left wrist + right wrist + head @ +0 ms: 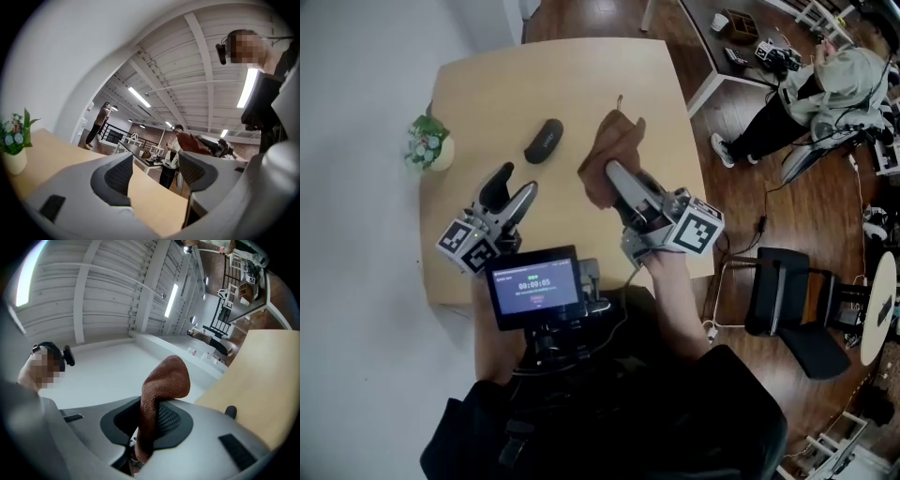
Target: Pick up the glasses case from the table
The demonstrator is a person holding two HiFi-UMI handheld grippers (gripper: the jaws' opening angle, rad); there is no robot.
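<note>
The glasses case (544,141), dark and oval, lies on the wooden table (487,84) left of centre. My left gripper (516,184) sits a little short of it near the table's front left, pointing toward it. Its jaws stand apart with nothing between them. In the left gripper view the left gripper (154,169) shows only bare tabletop between its pads. My right gripper (613,172) is shut on a brown cloth (615,141), which stands up to the right of the case. The right gripper view shows the brown cloth (164,380) pinched between the jaws and folding over the upper one.
A small white pot with flowers (429,146) stands at the table's left edge. A screen (534,286) is mounted in front of my chest. Right of the table are a black chair (792,300) and a seated person (811,94) on the wooden floor.
</note>
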